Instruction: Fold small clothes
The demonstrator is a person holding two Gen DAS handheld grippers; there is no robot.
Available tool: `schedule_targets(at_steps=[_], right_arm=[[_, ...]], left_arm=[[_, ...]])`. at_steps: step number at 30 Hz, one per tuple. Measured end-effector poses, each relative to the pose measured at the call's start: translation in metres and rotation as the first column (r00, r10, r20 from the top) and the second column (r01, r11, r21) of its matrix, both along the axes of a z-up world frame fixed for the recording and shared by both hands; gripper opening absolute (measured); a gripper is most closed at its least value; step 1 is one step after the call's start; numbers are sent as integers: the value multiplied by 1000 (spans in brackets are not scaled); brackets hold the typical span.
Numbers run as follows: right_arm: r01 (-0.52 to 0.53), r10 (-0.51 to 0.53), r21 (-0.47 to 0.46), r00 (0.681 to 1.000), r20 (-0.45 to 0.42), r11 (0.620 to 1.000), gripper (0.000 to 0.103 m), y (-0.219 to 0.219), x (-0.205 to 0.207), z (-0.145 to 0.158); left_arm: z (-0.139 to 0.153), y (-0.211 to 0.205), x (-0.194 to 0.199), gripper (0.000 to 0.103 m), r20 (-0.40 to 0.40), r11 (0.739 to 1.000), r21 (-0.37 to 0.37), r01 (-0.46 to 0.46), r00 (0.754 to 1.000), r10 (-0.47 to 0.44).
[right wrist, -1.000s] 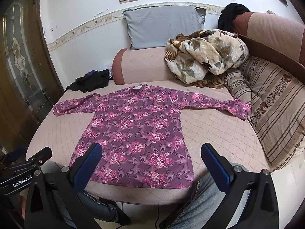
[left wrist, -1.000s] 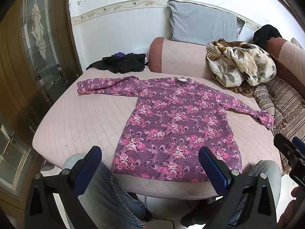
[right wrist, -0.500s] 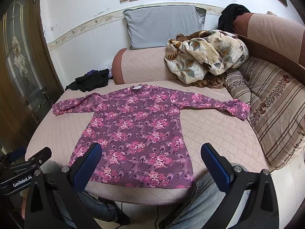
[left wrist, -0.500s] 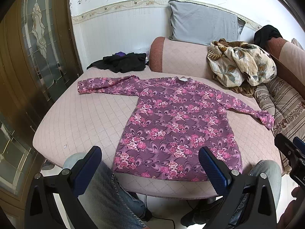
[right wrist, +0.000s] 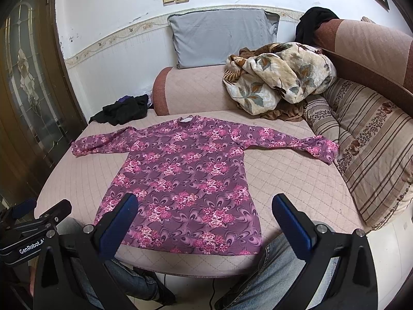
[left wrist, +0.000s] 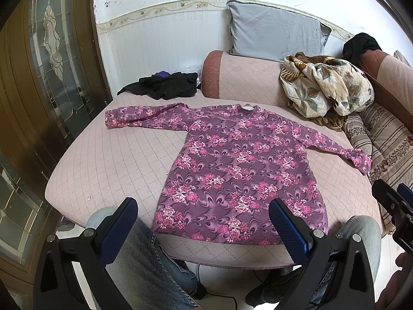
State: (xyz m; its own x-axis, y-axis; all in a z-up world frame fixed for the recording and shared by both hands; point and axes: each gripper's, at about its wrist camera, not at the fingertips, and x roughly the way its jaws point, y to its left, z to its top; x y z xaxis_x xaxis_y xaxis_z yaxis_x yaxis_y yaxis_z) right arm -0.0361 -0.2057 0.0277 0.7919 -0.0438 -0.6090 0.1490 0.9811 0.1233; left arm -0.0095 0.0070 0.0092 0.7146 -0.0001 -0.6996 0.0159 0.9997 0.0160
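A purple long-sleeved top with pink flowers (left wrist: 240, 165) lies flat, face up, on the pink quilted couch seat (left wrist: 108, 160), sleeves spread left and right, hem toward me. It also shows in the right wrist view (right wrist: 185, 180). My left gripper (left wrist: 204, 219) is open and empty, held above the hem at the near edge. My right gripper (right wrist: 206, 217) is open and empty, also over the hem. Each gripper shows at the edge of the other's view.
A black garment pile (left wrist: 165, 85) lies at the far left of the seat. A grey pillow (left wrist: 273, 36) and a floral blanket (left wrist: 325, 87) sit at the back right. Striped cushions (right wrist: 366, 149) line the right. A glass-panelled door (left wrist: 49, 59) stands left. The person's jeans-clad knees (left wrist: 144, 263) are below.
Both grippers have barely moved; the view has shifted very slightly. The top lies as before.
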Motion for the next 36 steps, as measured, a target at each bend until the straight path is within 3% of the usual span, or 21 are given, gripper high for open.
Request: schedule_targets(at_steps=[36], right_arm=[[-19,18,-22,1000,-16,1000,103,9,9,-2]], left_arm=[[-16,10,13,103,-44,1000,-10,-27,999,26]])
